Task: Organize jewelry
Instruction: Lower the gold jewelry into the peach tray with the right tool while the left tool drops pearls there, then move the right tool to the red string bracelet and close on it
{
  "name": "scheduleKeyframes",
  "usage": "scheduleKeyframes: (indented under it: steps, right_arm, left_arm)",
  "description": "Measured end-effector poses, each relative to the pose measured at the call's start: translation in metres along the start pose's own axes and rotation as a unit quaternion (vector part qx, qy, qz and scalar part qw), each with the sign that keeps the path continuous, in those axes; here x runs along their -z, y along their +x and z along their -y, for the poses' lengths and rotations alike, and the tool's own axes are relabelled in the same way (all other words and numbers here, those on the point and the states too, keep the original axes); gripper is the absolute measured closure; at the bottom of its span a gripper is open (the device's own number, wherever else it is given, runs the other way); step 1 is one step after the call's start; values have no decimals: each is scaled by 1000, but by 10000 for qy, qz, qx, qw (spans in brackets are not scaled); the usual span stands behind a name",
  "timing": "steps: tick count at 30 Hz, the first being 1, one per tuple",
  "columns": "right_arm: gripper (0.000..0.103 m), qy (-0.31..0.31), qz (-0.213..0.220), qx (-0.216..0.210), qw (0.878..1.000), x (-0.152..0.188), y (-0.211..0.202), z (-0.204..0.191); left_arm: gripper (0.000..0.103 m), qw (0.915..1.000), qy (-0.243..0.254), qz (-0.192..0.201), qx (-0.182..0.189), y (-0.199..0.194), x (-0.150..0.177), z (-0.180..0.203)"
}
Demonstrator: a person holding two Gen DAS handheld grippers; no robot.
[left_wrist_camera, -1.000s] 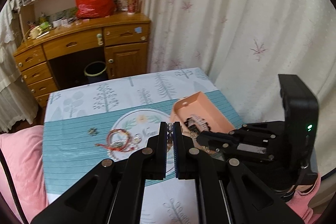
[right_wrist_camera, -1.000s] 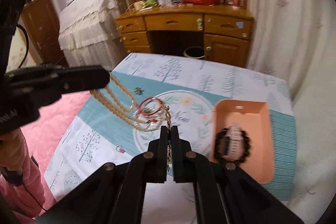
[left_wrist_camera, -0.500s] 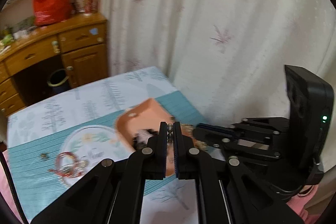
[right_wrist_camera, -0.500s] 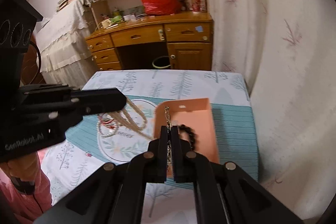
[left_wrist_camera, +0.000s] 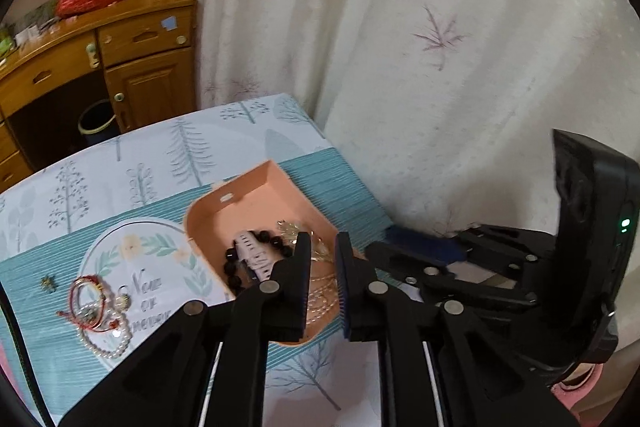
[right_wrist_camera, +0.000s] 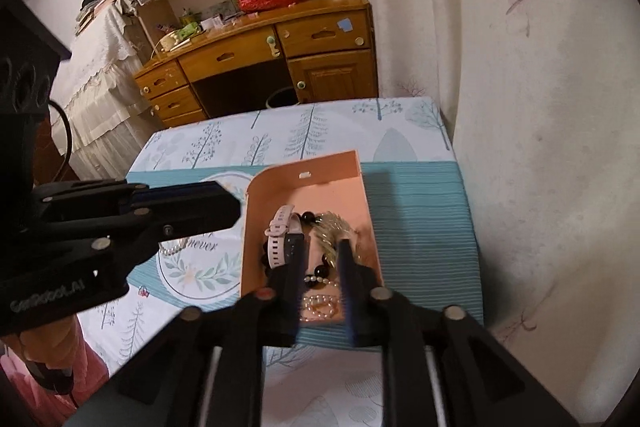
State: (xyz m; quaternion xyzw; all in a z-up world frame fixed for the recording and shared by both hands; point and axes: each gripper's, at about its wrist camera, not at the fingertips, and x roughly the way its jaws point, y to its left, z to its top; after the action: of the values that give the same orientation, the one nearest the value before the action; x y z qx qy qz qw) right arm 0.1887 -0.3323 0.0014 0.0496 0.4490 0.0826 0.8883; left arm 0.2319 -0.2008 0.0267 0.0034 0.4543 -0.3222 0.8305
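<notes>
Red string bracelets [left_wrist_camera: 90,301] sit far left on the tablecloth [left_wrist_camera: 248,147], tangled w/ a pearl strand [left_wrist_camera: 105,347] and just right of a tiny green charm [left_wrist_camera: 48,283]. All of it lies loose and well apart from the tray, so prob. the pieces not yet sorted.

Next right, the left gripper [left_wrist_camera: 322,255] hangs over the near end of the peach tray [left_wrist_camera: 240,193], fingers apart w/ a clear gap and nothing between them. That spot above the tray fits a drop-off, not a pick.

Inside the tray, left to right: a pale pink watch [right_wrist_camera: 282,235] lying across a black bead bracelet [right_wrist_camera: 320,271], then a gold chain [right_wrist_camera: 334,227] bunched against the right wall; a pearl piece [right_wrist_camera: 320,303] at the near end. Things are piled, not laid out, which suits a catch-all tray.

The right gripper [right_wrist_camera: 322,255] is also above the tray's near half, fingers apart and empty, the gold chain lying just under the gap. Its edges are blurred, so it's prob. in motion.

Far right is only curtain [left_wrist_camera: 440,27], close behind the table edge, so any reach past the tray has little room.
</notes>
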Motion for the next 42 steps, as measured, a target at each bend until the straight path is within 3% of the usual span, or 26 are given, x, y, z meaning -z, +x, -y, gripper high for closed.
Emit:
scheduleKeyframes:
  steps: [3, 7, 8, 9, 11, 13, 17, 23, 27, 30, 32, 35, 39, 42]
  right_arm:
    - [61, 5, 150, 95, 9998, -1, -11, -6]
    - [54, -7, 310, 177, 9994, 3, -25, -18]
    - [51, -10, 354, 189, 9992, 5, -28, -21]
    - [46, -24, 411, 202, 9990, 7, -31, -26]
    - [37, -37, 546, 212, 9983, 12, -36, -33]
    - [35, 7, 712, 166, 9973, 21, -39, -41]
    - [30, 130, 1167, -289, 9927, 51, -36, -54]
    - [30, 262, 1094, -614, 9917, 97, -17, -71]
    - [30, 199, 1006, -619, 9928, 113, -7, -83]
    - [30, 37, 1015, -604, 9930, 118, -4, -94]
    - [30, -64, 969, -634, 9932, 119, 0, -100]
    - [30, -215, 808, -695, 9941, 118, 10, -111]
    - [30, -381, 663, -707, 9946, 118, 24, -127]
    - [30, -581, 595, -791, 9934, 120, 35, -139]
  left_arm:
    - [86, 9998, -73, 75, -144, -14, 3, -9]
    - [78, 9989, -189, 134, -412, -35, 12, -21]
    - [64, 9979, -238, 172, -571, -41, 15, -25]
    - [44, 9960, -298, 231, -811, -47, 21, -29]
    - [34, 9914, -388, 318, -1207, -55, 33, -37]
    - [34, 9863, -524, 235, -1544, -61, 51, -50]
    - [34, 9802, -749, 137, -1826, -69, 83, -71]
    - [34, 9690, -1156, -251, -2171, -68, 137, -103]
    - [34, 9644, -1568, -651, -2025, -60, 177, -128]
    - [33, 9616, -1897, -680, -1865, -63, 199, -142]
    - [27, 9585, -2020, -703, -1886, -65, 210, -149]
    - [26, 9549, -2106, -685, -1981, -70, 223, -162]
    - [26, 9570, -2107, -607, -1901, -77, 233, -174]
    - [26, 9632, -1964, -445, -1778, -87, 237, -181]
